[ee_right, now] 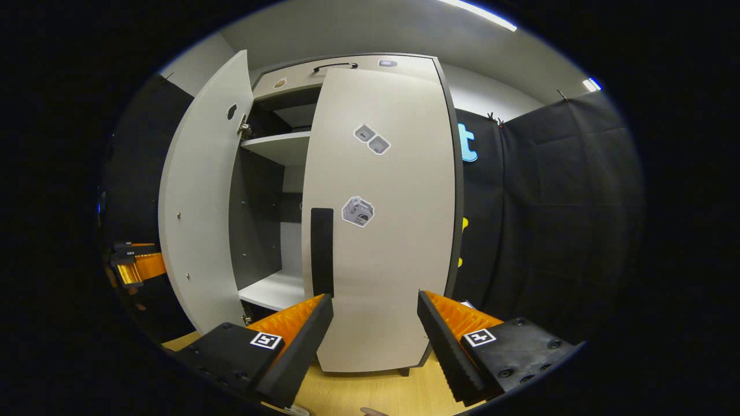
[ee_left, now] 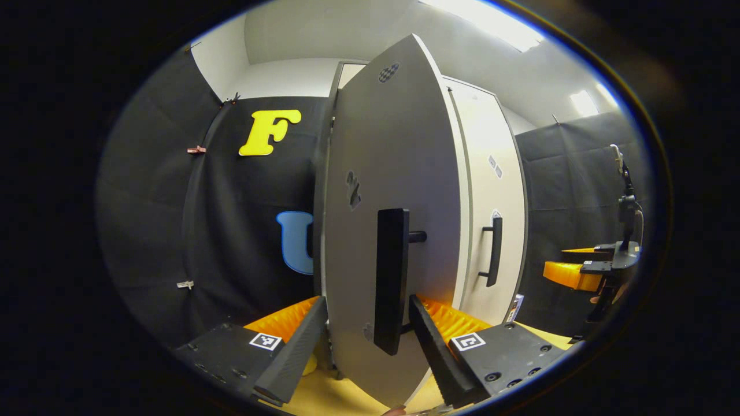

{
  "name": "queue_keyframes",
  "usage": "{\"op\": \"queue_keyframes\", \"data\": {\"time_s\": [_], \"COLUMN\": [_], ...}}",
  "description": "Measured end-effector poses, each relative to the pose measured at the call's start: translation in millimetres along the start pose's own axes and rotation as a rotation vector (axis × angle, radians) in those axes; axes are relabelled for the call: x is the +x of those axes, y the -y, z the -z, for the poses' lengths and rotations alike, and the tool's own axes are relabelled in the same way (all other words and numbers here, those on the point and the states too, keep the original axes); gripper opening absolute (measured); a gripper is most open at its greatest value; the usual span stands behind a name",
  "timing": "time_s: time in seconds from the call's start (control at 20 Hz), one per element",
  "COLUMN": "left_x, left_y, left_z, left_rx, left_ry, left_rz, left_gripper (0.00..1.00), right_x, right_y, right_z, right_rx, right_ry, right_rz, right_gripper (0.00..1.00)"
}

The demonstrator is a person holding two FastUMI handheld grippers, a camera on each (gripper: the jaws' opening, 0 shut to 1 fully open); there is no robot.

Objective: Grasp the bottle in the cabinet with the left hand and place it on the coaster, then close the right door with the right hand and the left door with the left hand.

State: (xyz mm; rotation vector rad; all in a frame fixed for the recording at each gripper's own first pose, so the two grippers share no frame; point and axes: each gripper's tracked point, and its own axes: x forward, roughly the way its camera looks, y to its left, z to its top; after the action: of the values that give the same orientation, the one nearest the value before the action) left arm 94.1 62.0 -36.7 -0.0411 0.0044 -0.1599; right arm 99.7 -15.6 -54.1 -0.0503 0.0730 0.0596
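Note:
The cabinet's left door [ee_left: 393, 144] stands partly open, swung toward me, and its black bar handle [ee_left: 391, 277] sits between the spread fingers of my open left gripper [ee_left: 367, 300]; neither finger presses on it. The right door [ee_left: 491, 190] lies flat against the cabinet front with its own handle [ee_left: 493, 251]. In the right gripper view the right door [ee_right: 387, 231] and its handle [ee_right: 322, 251] are just ahead of my open right gripper [ee_right: 374, 296], which holds nothing. The left door [ee_right: 199, 196] hangs open at the left, and bare shelves [ee_right: 277, 147] show in the gap.
The cabinet stands on a light wooden surface [ee_right: 370, 393]. Black cloth walls [ee_left: 243, 231] close the booth on both sides. The right gripper [ee_left: 584, 271] shows far right in the left gripper view. The left gripper [ee_right: 136, 266] shows at the left edge of the right gripper view.

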Motion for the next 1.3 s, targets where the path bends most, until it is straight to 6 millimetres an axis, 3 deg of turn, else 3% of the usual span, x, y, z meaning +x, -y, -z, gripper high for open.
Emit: {"op": "queue_keyframes", "data": {"time_s": [0.15, 0.4, 0.7, 1.3], "left_x": [9.7, 10.6, -10.5, -11.6], "left_y": [24.7, 43.8, 43.8, 35.3], "left_z": [2.9, 4.3, -8.8, -9.3], "left_rx": [0.0, 0.015, 0.042, -0.021], "left_ry": [-0.015, -0.032, -0.008, -0.01], "left_rz": [0.046, 0.055, 0.014, -0.072], "left_gripper": [0.93, 0.96, 0.97, 0.97], "right_x": [-4.3, -11.7, -18.2, -32.6], "right_y": [7.0, 18.6, 15.9, 18.5], "right_z": [-1.1, 2.0, 1.2, -7.4], "right_rx": [-0.005, -0.011, 0.015, 0.064], "right_ry": [0.004, -0.007, -0.008, 0.004], "right_rz": [0.007, 0.022, 0.007, 0.065], "right_gripper": [0.98, 0.98, 0.98, 0.98]}}
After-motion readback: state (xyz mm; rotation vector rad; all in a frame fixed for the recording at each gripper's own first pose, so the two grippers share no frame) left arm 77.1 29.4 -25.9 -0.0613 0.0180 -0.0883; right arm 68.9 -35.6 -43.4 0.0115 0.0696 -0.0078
